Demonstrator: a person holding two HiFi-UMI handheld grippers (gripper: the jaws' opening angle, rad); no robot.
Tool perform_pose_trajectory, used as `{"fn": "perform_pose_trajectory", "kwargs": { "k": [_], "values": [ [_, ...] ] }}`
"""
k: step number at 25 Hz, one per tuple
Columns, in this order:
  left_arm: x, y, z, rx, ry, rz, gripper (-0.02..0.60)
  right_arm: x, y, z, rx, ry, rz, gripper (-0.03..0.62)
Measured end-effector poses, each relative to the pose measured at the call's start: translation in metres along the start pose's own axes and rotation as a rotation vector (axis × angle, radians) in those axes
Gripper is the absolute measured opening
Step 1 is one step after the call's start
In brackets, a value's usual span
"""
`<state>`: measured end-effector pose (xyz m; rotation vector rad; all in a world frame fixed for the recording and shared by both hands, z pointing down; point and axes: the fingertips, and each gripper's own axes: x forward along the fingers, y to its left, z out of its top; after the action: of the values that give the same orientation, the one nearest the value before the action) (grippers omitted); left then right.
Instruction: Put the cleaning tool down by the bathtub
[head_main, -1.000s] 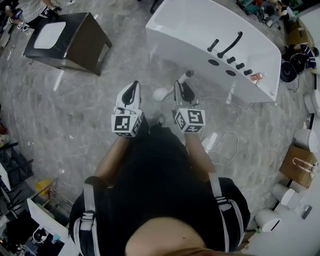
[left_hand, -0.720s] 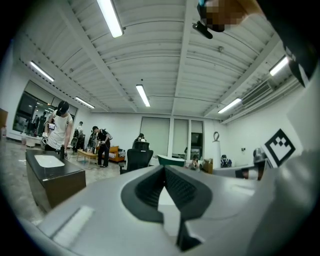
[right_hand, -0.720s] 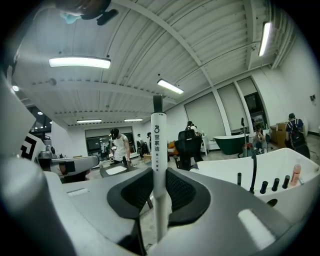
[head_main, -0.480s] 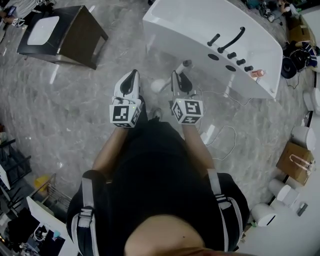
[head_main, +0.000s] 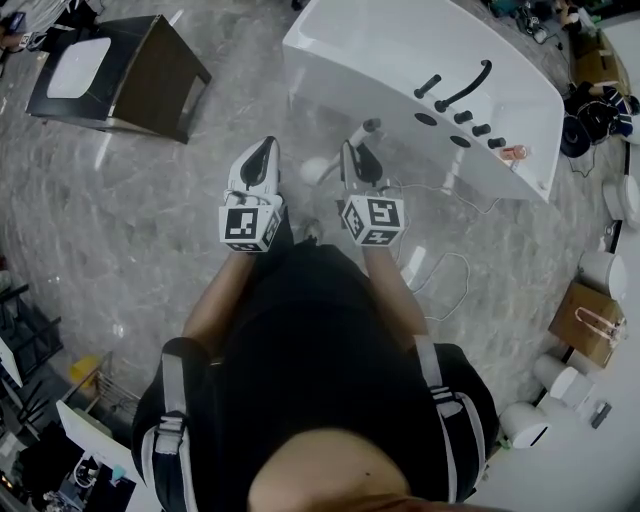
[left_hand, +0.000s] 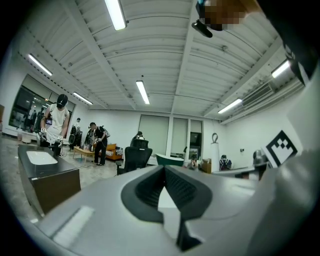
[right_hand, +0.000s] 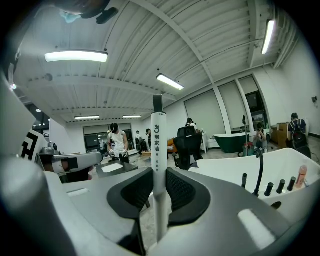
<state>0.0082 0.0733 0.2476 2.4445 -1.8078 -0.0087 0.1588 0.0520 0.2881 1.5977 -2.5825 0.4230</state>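
Right gripper (right_hand: 159, 175) fingers clamp the cleaning tool (right_hand: 158, 135) on its slim, stiff handle. It is probably light and smooth, so grip mid-shaft. Left gripper (left_hand: 164, 172) fingers closed, empty.

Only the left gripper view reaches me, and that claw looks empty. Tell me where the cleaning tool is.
Observer: The right claw is shut on the cleaning tool, its white handle upright.
Operator: Give me the bathtub's position.
Observer: In the head view, the white bathtub lies just ahead of the right claw.
Operator: Report what's on its rim.
Observer: A black faucet and knobs, toward its right end.
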Motion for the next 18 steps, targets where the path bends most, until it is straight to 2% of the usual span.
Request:
{"fn": "perform_pose_trajectory", "kwargs": {
  "k": [18],
  "values": [
    [0.057,0.043,-0.019,-0.038,0.054,-0.018,0.009,0.07,-0.01,-0.014,0.009,0.054,-0.029,0.08]
  ]
}}
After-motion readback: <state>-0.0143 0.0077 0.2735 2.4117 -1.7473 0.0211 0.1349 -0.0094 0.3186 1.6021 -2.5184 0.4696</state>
